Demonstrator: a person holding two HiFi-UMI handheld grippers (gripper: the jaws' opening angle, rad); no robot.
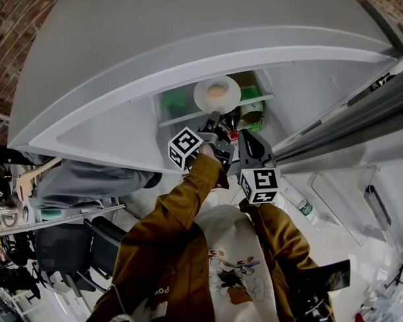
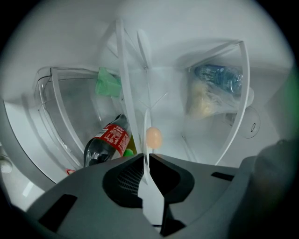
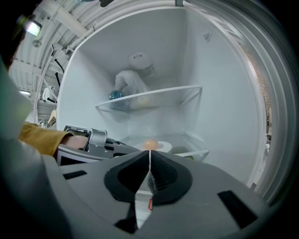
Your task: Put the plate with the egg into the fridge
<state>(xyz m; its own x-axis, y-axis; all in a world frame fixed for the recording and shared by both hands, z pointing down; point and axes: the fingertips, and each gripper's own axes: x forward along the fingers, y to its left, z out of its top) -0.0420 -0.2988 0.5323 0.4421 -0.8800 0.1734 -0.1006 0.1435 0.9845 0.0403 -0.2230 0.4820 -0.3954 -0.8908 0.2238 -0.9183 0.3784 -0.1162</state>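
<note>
Plate point(image 1: 203, 103) with 1 egg point(image 1: 216, 91) on it sits inside the open fridge point(image 3: 224, 93). It is gripped at its near rim by the left gripper point(image 2: 144, 159), whose 2 jaws are pressed tight on the thin white edge. From the left gripper view we see the plate edge-on, running up between the jaws, with the egg just past their tips. In the right gripper view the plate lies low over the lower glass shelf point(image 3: 198, 150); we cannot tell whether it touches the glass. The right gripper point(image 3: 149, 158) hangs just beside the left one at the fridge opening, its jaws brought together with nothing between them. Below and left of the plate we see a cola bottle point(image 2: 108, 142) with a red label, lying tilted near a clear plastic bin point(image 2: 51, 116). On the upper glass shelf point(image 3: 154, 97) sits a clear bag point(image 3: 133, 84) with something blue inside. The person's sleeve point(image 1: 183, 204) is brown
</note>
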